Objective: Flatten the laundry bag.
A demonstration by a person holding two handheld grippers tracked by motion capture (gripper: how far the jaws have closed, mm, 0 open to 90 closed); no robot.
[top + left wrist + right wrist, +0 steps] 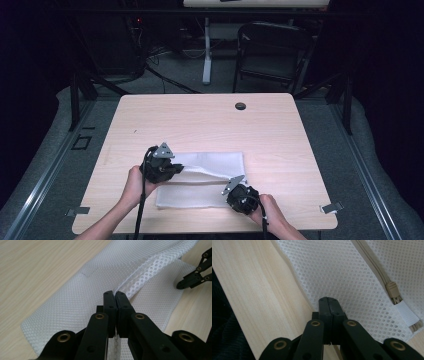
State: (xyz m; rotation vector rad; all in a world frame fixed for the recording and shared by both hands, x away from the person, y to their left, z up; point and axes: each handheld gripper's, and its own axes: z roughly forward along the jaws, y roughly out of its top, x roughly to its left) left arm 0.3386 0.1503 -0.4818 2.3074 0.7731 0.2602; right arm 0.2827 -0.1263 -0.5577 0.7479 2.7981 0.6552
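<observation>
Lab or recording studio setting, not a home. Light wood-grain table [210, 120] with a cable grommet [240, 106] near its far edge, standing on grey carpet [60, 150] and ringed by black metal frame struts [75, 100]. Surroundings dark, walled off by black drapes [385, 75]. Behind the table: a black folding chair [270, 50], loose cables [165, 75] trailing across the floor, the white leg of a second desk [206, 50], and dark equipment with a small red indicator light [138, 21].
</observation>
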